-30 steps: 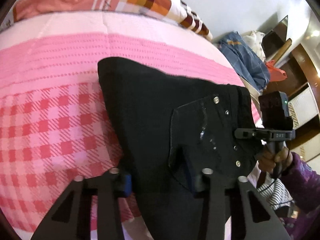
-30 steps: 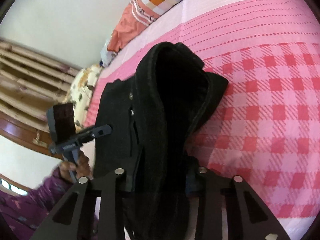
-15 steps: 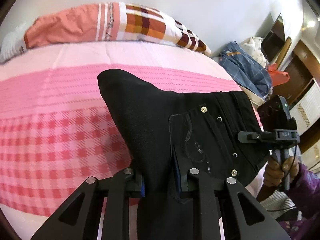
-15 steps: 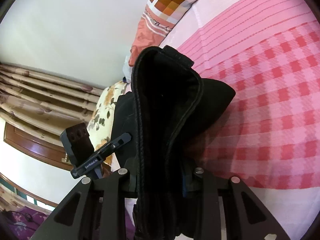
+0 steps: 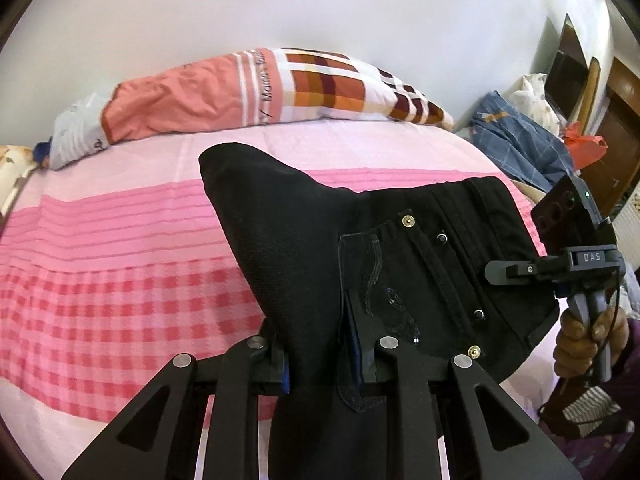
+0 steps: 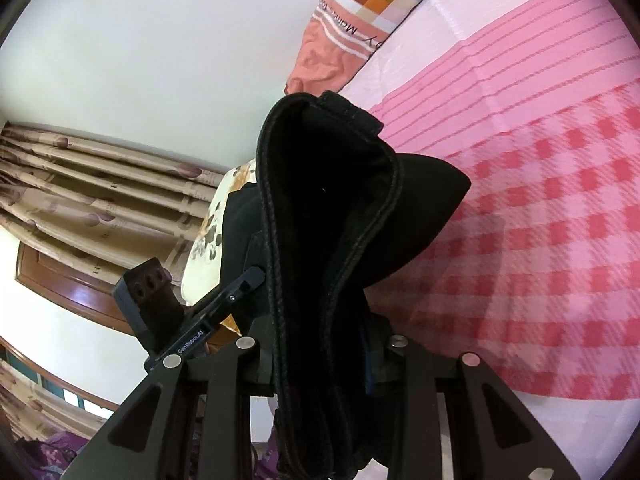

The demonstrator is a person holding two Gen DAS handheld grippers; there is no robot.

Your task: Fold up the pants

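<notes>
Pink bed (image 5: 120,280), black pants (image 5: 320,248) seemingly doubled

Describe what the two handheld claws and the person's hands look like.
Both are matte black. The left claw has silver rivets and blue pads. The right claw is marked "DAS", with a grey handle, green light and thin black cable. The hand has a purple patterned sleeve.
</notes>
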